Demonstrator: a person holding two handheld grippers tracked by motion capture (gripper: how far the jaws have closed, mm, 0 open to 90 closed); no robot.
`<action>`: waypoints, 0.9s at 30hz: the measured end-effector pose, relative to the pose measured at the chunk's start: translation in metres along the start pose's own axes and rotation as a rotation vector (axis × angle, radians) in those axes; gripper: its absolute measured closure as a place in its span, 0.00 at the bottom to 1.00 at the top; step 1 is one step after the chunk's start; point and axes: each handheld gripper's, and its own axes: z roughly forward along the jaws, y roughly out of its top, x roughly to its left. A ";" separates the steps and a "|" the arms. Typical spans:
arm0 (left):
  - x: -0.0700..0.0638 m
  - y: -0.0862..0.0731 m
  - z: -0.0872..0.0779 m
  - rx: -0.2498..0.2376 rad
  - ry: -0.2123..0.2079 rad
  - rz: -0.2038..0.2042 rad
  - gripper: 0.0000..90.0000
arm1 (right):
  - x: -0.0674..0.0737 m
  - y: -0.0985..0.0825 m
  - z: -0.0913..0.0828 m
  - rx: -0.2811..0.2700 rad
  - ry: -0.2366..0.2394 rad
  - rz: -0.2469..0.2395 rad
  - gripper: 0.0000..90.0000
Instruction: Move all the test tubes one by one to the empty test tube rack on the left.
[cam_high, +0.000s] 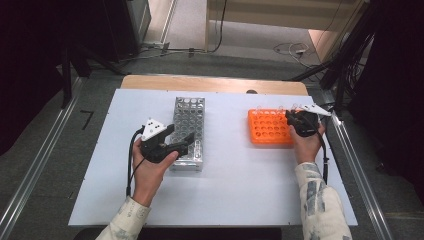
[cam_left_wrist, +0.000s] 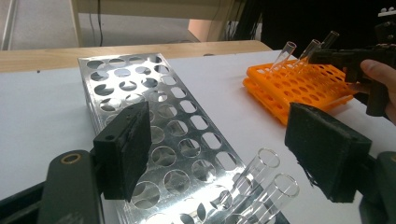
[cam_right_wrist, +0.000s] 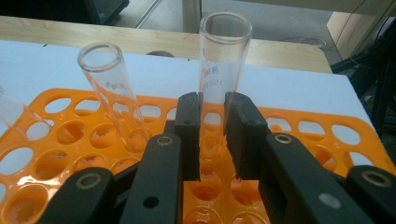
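A clear glass test tube (cam_right_wrist: 223, 60) stands upright in the orange rack (cam_right_wrist: 322, 135), and my right gripper (cam_right_wrist: 212, 140) is shut on its middle. A second tube (cam_right_wrist: 112, 88) leans in a hole to its left, and a third (cam_right_wrist: 14, 121) shows at the left edge. In the high view the right gripper (cam_high: 292, 117) is over the far right corner of the orange rack (cam_high: 267, 127). My left gripper (cam_high: 184, 137) hovers open over the near end of the silver metal rack (cam_high: 189, 131). Its jaws stand wide apart around two glass tubes (cam_left_wrist: 261, 172) that sit in the metal rack (cam_left_wrist: 140, 93).
Both racks rest on a white board (cam_high: 240, 185) laid on a wooden table (cam_high: 215, 82). The board's front half is bare. Metal rails run along both sides, with cables and dark equipment on the floor beyond.
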 end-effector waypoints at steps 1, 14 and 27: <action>0.000 0.000 -0.001 -0.002 0.000 0.000 0.25 | 0.000 0.002 -0.002 -0.006 -0.001 -0.007 0.81; -0.003 0.004 -0.004 0.001 -0.011 0.009 0.20 | 0.006 0.017 -0.043 -0.062 0.047 -0.049 0.81; -0.010 0.004 -0.003 0.011 -0.026 0.033 0.19 | 0.025 -0.005 -0.076 -0.053 0.146 -0.062 0.81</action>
